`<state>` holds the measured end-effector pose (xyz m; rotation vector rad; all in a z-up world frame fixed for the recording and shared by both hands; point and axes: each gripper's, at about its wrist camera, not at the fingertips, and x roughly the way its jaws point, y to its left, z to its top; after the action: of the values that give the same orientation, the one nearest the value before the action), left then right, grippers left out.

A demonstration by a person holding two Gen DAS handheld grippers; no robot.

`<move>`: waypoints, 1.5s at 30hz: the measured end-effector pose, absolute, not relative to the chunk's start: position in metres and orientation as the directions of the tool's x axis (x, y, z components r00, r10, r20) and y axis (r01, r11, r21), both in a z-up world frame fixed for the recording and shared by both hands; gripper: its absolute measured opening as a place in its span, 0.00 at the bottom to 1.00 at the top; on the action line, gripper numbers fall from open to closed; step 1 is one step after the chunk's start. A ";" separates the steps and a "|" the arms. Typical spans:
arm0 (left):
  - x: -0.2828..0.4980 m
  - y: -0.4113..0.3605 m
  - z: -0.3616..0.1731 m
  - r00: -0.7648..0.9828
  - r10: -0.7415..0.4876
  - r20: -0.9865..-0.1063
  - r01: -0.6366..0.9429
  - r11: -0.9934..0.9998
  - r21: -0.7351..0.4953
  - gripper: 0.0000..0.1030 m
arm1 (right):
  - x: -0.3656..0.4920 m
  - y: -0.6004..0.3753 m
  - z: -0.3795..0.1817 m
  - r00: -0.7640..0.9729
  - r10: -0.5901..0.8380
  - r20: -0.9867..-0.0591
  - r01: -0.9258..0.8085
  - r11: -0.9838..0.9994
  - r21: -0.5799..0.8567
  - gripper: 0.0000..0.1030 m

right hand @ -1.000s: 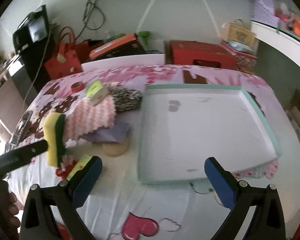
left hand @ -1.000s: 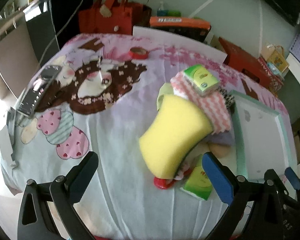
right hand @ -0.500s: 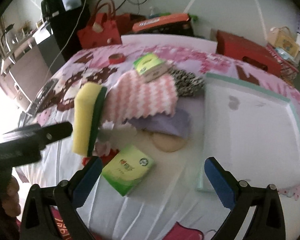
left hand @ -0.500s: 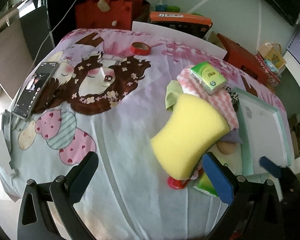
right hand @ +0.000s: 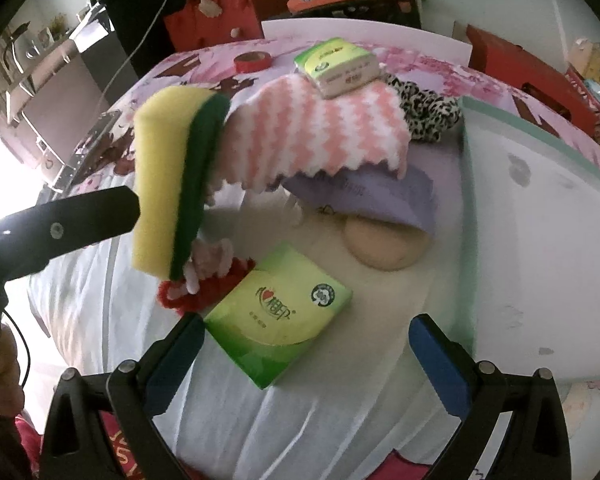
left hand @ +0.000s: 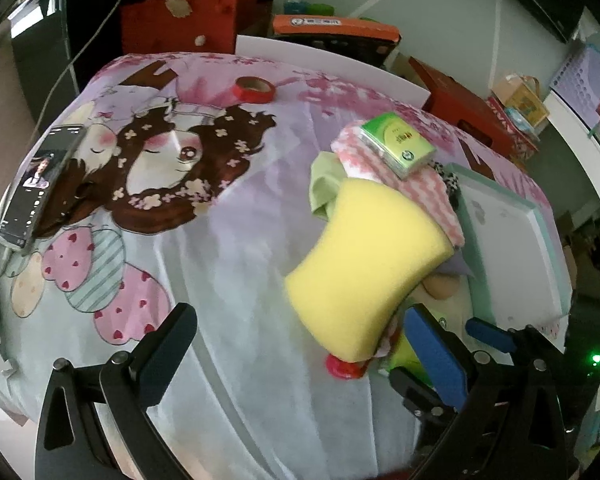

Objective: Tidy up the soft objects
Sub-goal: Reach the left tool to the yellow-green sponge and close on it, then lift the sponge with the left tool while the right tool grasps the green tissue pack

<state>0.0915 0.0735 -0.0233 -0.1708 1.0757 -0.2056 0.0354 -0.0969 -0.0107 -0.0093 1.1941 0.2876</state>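
The yellow sponge (right hand: 162,184) with its dark green scrub side stands on edge at the left centre of the right wrist view, its lower end over a red fuzzy item (right hand: 204,292); in the left wrist view it fills the centre-right. A pink-and-white zigzag cloth (right hand: 316,132) lies just to its right, touching it, with a green tissue pack (right hand: 338,65) on top near the upper centre. Beneath the cloth's lower edge a lilac cloth (right hand: 384,196) partly covers a beige round puff (right hand: 384,246). A leopard-print soft item (right hand: 428,106) sits at the cloth's right end, beside the rim of a white tray with a teal edge (right hand: 468,216) along the right of the frame. A second green tissue pack (right hand: 280,316) lies low in the centre.

The right tool (right hand: 300,356) is spread wide and empty, hovering with this pack between its fingers, not gripping it. The left tool (left hand: 304,348) is also wide open and empty; one of its fingers (right hand: 80,216) reaches the sponge's yellow face from the left, whether touching I cannot tell.

All lies on a cartoon-print cover (left hand: 220,240) over the worktop, with a red tape roll (left hand: 255,89) at upper centre and a phone (left hand: 40,188) at the left edge.
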 end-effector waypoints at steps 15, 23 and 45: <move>0.120 0.059 -0.047 0.416 -0.345 -0.841 0.115 0.938 -0.328 1.00 | 0.043 -0.109 -0.018 0.337 0.240 -0.911 -0.191 0.964 0.183 0.98; 0.128 0.054 -0.053 0.413 -0.384 -0.826 0.150 0.923 -0.355 0.94 | 0.045 -0.106 -0.019 0.334 0.247 -0.910 -0.205 0.961 0.186 0.97; 0.116 0.066 -0.032 0.463 -0.456 -0.760 0.172 0.888 -0.427 0.71 | 0.046 -0.109 -0.017 0.340 0.283 -0.897 -0.193 0.954 0.228 0.79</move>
<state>0.1159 0.0664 -0.0324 -0.3099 1.0210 -0.3935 0.0455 -0.1094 -0.0173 0.0863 1.1839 0.3104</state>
